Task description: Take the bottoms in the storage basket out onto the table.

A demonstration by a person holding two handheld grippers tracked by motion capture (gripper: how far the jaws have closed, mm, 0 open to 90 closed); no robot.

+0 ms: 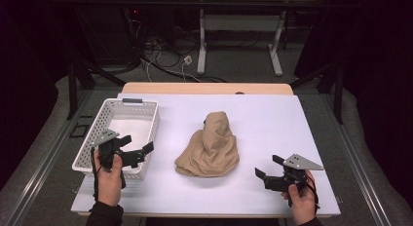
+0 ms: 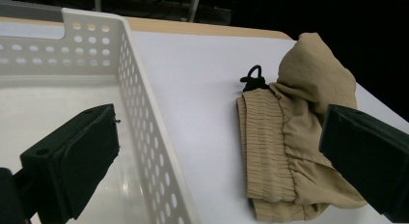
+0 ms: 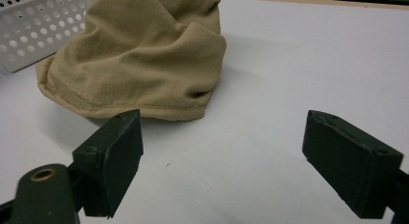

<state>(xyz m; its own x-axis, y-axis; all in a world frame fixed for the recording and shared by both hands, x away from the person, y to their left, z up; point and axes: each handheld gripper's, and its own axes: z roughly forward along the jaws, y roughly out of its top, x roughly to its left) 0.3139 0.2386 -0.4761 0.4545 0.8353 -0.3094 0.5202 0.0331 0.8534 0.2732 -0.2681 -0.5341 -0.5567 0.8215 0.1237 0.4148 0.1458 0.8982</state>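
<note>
A crumpled tan garment (image 1: 210, 148) with an elastic waistband and a black drawstring (image 2: 252, 78) lies bunched in the middle of the white table top (image 1: 263, 119). My left gripper (image 1: 137, 147) hovers open over the near right corner of a white perforated basket (image 1: 100, 131), jaws pointing toward the garment (image 2: 294, 137). My right gripper (image 1: 269, 167) stands open near the table's front right, aimed left at the garment (image 3: 140, 55), a short way from its hem. Nothing is between either pair of jaws.
The basket (image 2: 140, 89) stands empty at the table's left; a corner of it (image 3: 34, 26) lies behind the garment. Beyond the table's far edge are a dark floor with cables (image 1: 165, 55) and another table's white legs (image 1: 202, 46).
</note>
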